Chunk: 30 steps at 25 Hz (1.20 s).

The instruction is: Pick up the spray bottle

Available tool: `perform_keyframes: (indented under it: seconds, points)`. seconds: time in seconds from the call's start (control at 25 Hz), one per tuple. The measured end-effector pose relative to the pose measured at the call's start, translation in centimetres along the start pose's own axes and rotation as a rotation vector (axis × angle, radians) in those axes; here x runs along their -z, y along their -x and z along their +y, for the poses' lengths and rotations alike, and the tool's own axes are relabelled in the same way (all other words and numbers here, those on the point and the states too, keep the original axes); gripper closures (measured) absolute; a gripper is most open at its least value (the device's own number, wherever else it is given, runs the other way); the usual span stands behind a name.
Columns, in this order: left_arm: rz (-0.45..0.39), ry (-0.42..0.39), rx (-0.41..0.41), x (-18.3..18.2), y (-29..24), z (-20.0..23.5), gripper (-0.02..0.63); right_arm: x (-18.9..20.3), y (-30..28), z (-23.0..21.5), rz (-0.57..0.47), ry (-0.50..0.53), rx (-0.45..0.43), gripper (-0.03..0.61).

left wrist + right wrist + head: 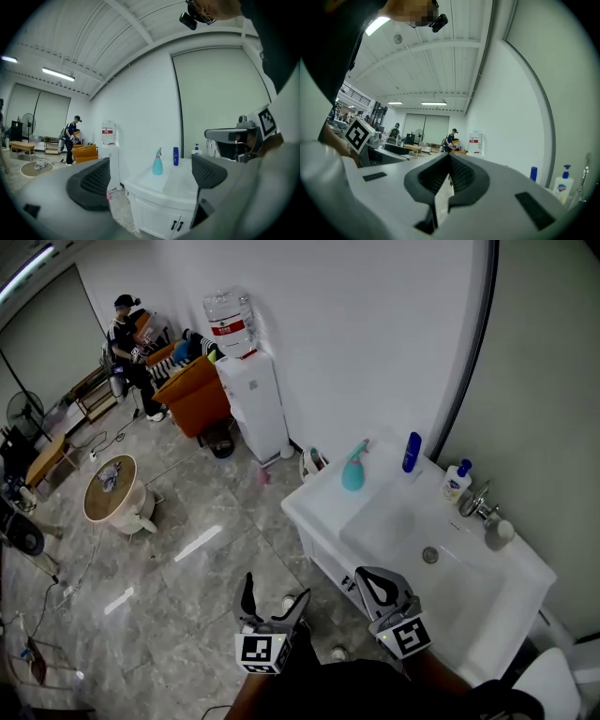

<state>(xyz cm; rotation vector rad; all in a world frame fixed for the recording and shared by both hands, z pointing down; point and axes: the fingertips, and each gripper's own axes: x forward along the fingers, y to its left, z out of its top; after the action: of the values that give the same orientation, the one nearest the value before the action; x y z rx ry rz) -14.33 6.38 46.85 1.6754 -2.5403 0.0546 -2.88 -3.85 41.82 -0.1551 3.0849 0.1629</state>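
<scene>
**Tongs short of the worktop, spray bottle not yet reached**

My left tongs (275, 592) gape wide with nothing between the pads, and my right tongs (377, 582) are clenched on nothing; both are short of the front edge of the worktop (323, 504). The spray bottle (353, 468) stands upright by the back edge, toward the left corner, well apart from me. It looks tall and light, so I judge a clumsy reach could tip it or clip the blue bottle (412, 452) further along that edge. Print on the pump bottle (457, 482) and the red label on the water jug (230, 322) is too small to read.
</scene>
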Motion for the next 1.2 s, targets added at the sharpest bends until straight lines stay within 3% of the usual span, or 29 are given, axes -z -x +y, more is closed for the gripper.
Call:
perform_keyframes:
  seconds: [0.48, 1.2]
  points:
    - [0.033, -0.028, 0.175, -1.2, -12.8, 3.6, 0.101, -0.1, -7.1, -8.9, -0.016, 0.020, 0.175, 0.580]
    - [0.108, -0.073, 0.571, -1.3, -28.9, 1.3, 0.103, 2.8, -13.6, -16.2, 0.114, -0.005, 0.416, 0.580]
